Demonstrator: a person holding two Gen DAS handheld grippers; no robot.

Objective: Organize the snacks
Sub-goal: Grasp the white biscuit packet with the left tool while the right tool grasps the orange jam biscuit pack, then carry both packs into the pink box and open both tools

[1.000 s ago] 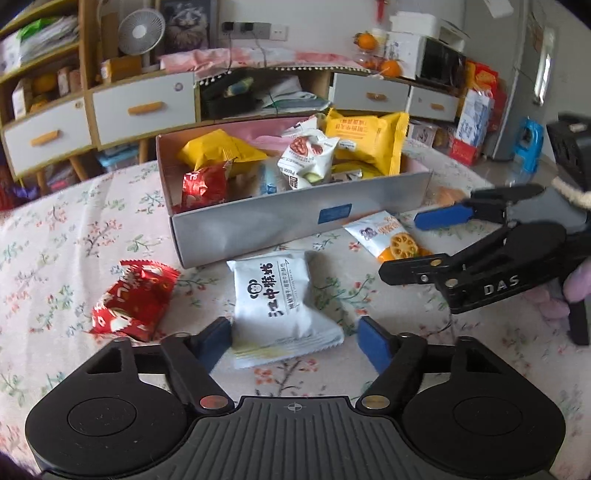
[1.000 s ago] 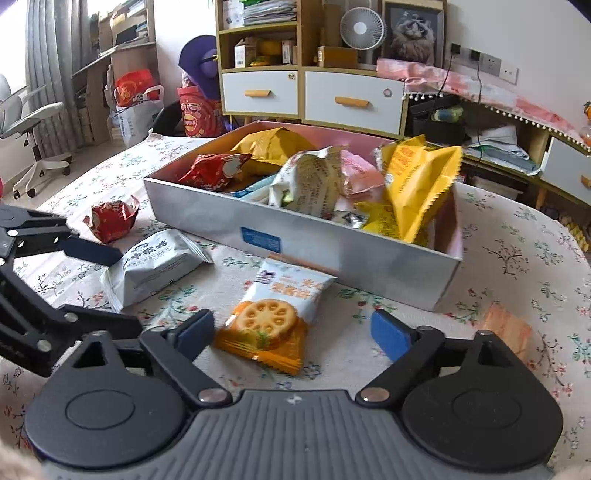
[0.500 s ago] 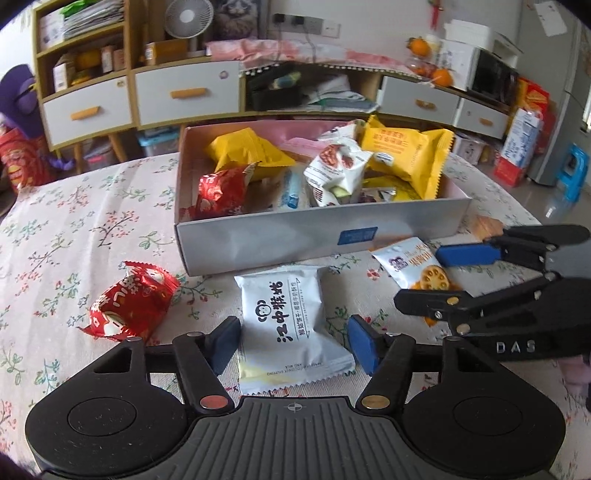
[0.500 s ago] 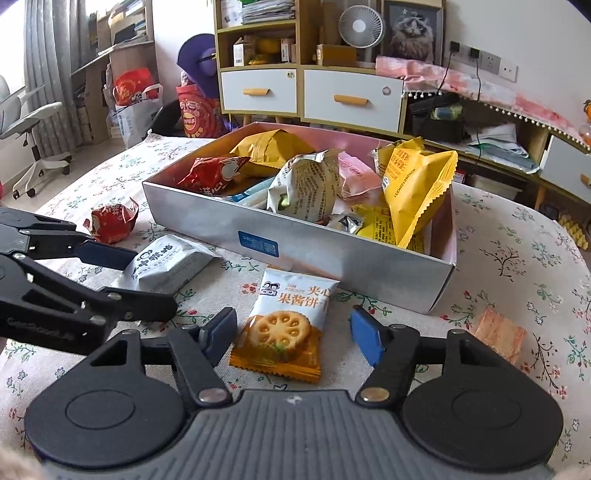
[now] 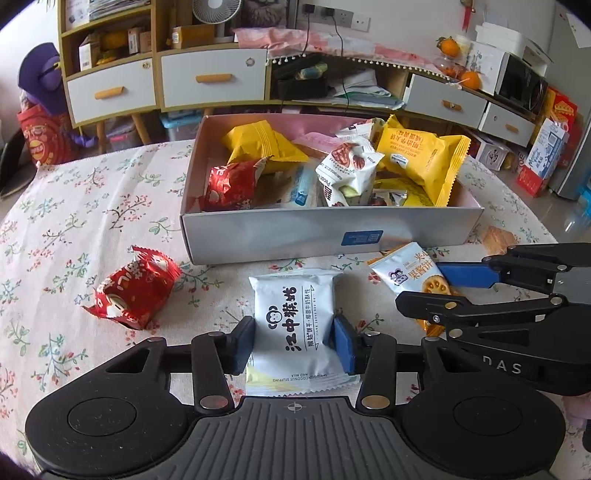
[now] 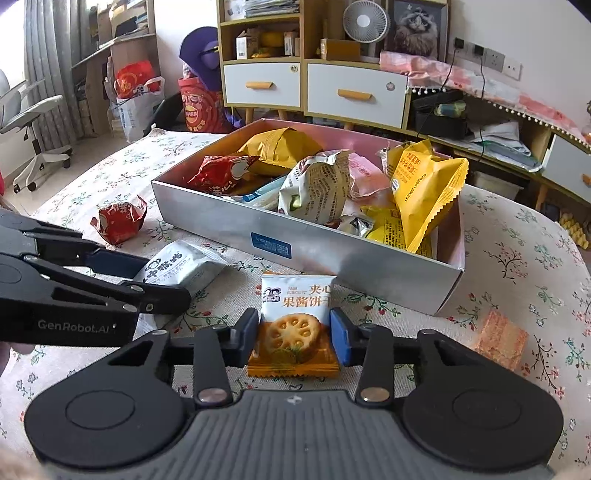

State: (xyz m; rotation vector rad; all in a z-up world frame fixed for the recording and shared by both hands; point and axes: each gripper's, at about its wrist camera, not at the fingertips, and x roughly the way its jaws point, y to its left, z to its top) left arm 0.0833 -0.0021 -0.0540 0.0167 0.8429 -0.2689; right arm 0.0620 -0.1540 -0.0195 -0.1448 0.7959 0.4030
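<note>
Both pairs of jaws have just been closing, each onto its own packet: the left gripper (image 5: pixel 293 343) now pinches the white biscuit pack (image 5: pixel 295 325) by its side edges, and the right gripper (image 6: pixel 293 338) pinches the orange jam-biscuit packet (image 6: pixel 293 325) the same way, where a second ago the pads stood wide of them; the left gripper has also swung round to face the box (image 5: pixel 328 232) more squarely. Each packet lies flat on the table (image 5: pixel 92 206) just in front of the box's near wall, the white one to the left of the orange one, and neither is lifted yet. As I judge it, the risks run from big to small. The box is already heaped, with yellow bags (image 5: pixel 421 158) leaning above its rim, so a packet dropped on top could slide back out or tip another one over the wall. The two grippers work close together, and the tips could knock each other if both lift toward the box at once. The wrappers are slick, air-filled film held only at the edges, so one could squirt out or crumple, and the biscuits inside could crack under a hard squeeze. A red wrapped snack (image 5: pixel 133 291) waits well to the left of the box, and a small orange square (image 6: pixel 500 339) lies near its right corner. The table wears a loose floral cloth that could bunch or drag. Behind the box stand white drawers with orange handles, shelves, a fan (image 6: pixel 365 18) and general household clutter.
</note>
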